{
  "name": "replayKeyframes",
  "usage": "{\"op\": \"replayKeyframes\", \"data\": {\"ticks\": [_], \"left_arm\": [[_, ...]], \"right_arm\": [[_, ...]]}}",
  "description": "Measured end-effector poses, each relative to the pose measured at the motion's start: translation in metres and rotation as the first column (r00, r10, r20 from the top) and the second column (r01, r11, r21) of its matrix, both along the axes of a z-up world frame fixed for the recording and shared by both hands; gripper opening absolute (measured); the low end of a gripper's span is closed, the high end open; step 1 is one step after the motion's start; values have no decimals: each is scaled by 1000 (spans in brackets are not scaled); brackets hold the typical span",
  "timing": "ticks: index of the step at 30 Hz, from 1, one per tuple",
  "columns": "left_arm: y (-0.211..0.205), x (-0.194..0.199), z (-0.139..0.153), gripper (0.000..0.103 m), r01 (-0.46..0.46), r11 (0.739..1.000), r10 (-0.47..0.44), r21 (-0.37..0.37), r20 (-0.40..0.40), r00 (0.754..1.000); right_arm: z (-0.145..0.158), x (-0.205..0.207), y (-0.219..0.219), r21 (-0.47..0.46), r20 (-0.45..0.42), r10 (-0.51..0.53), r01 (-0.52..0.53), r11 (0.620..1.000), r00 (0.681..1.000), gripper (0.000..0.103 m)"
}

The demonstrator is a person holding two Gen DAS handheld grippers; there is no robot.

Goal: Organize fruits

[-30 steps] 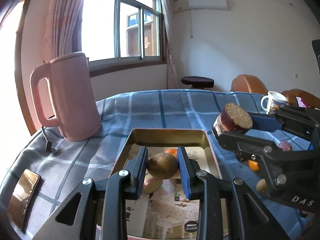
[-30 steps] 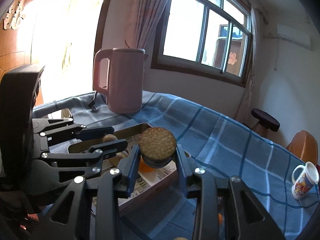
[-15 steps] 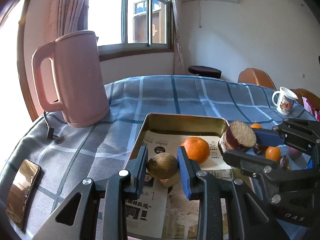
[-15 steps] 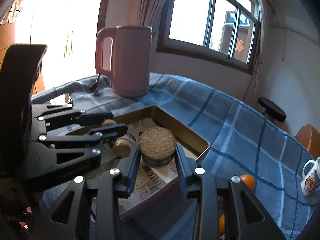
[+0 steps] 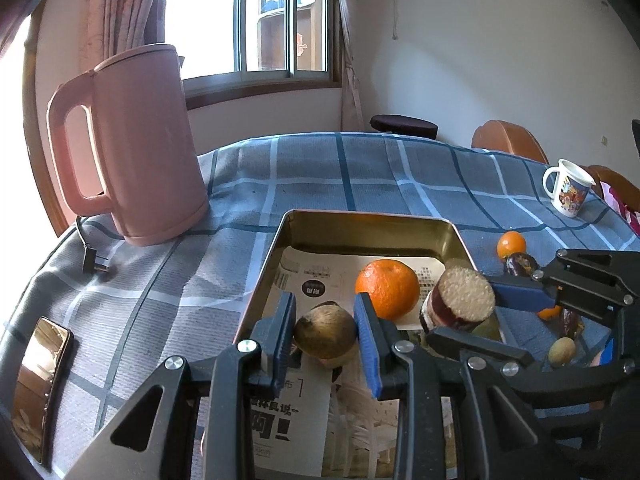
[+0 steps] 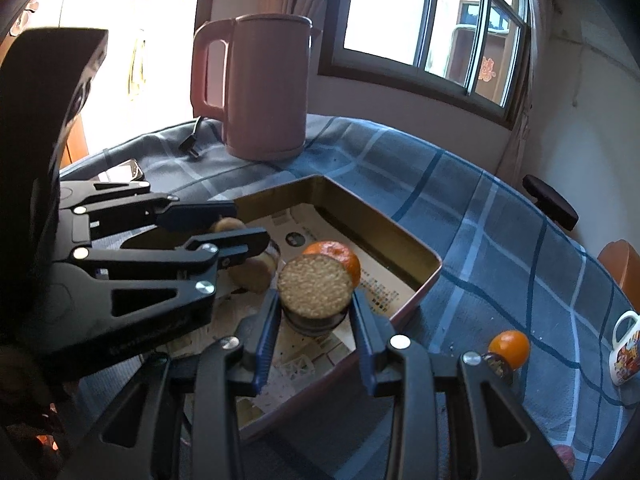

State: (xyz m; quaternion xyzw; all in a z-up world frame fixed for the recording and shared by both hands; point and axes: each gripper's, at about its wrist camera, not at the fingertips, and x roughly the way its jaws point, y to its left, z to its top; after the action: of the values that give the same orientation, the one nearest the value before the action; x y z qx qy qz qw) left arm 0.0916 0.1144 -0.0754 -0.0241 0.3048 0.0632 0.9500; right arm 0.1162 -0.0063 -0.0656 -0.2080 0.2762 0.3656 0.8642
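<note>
Closest to the lens, the left gripper (image 5: 325,330) has its blue pads pinched tight on a small brown round fruit (image 5: 325,336), holding it over the near part of the tray (image 5: 372,222), above the newspaper lining (image 5: 316,276). Just under that fruit sits a pale cut piece (image 6: 256,274) on the paper (what it is, hard to say). To the right, the right gripper (image 6: 314,310) is clamped on a dark-skinned cut chunk (image 6: 315,291) with a pale, grainy flat face, held low over the right side of the tray; whether it touches the paper is not visible. Just behind the chunk, a large orange (image 5: 387,289) rests inside the tray on the newspaper.

Out on the blue checked tablecloth (image 5: 360,168), right of the tray, loose fruit lies scattered: a small orange (image 5: 511,244) with a dark wrinkled fruit (image 5: 520,264) touching it, and nearer, behind the right gripper's frame, a small tan round fruit (image 5: 562,352).

Off to the left edge, a phone (image 5: 40,384) lies flat. Further back stands a tall pink kettle (image 5: 132,144), its plug (image 5: 95,266) lying on the cloth beside it. Far right, a white printed mug (image 5: 568,192) sits near the table's edge, and beyond it all, the window (image 5: 280,20) and curtain (image 5: 120,4).
</note>
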Motion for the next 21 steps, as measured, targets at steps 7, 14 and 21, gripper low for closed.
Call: {"op": "replayKeyframes", "data": {"ticks": [7, 14, 21], "left_arm": [[0, 0, 0, 32, 1, 1000, -1, 1, -5, 1000], [-1, 1, -1, 32, -4, 1000, 4, 11, -5, 1000], [1, 0, -1, 33, -13, 1000, 13, 11, -2, 1000]], "right_arm": [[-3, -1, 3, 1, -20, 8, -8, 1000, 1000, 38], [-4, -3, 5, 3, -21, 10, -10, 1000, 1000, 38], [-3, -5, 6, 8, -20, 12, -12, 1000, 1000, 44]]}}
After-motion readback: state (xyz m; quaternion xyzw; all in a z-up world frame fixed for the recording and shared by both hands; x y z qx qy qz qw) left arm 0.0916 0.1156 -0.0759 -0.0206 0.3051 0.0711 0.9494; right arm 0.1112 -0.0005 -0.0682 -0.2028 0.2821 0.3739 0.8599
